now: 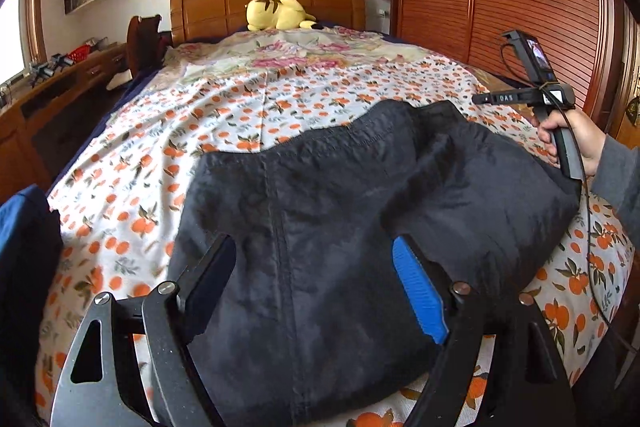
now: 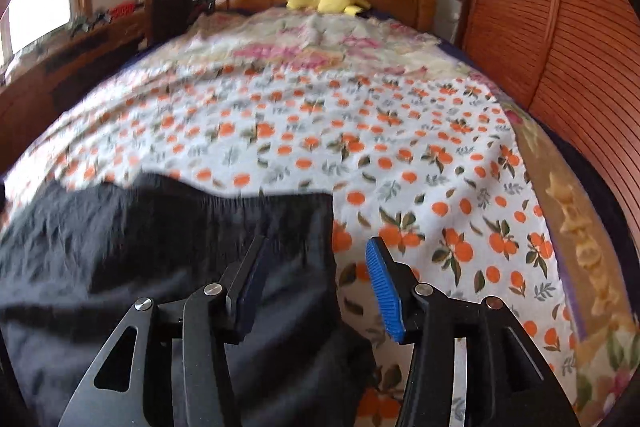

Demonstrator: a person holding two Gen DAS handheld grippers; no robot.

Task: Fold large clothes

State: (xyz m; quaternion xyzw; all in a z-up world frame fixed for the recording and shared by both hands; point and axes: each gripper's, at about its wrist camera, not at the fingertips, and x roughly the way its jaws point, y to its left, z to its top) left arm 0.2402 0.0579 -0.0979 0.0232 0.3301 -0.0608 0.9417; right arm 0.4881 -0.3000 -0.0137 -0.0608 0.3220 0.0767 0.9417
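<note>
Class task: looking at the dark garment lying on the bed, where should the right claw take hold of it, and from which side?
Grip the dark garment at its right side edge, coming from the right over the bedsheet. That edge lies straight and exposed, and the open right claw already straddles it.

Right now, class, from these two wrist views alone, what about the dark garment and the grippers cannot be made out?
- Dark garment, left wrist view: near hem cut off by the bottom edge and covered by the left gripper.
- Same garment, right wrist view: motion blur hides seams; its left part runs off the frame.
- Right gripper, seen side-on in the left view: fingertips too small to judge.
- Garment type and fold count: not determinable.
</note>
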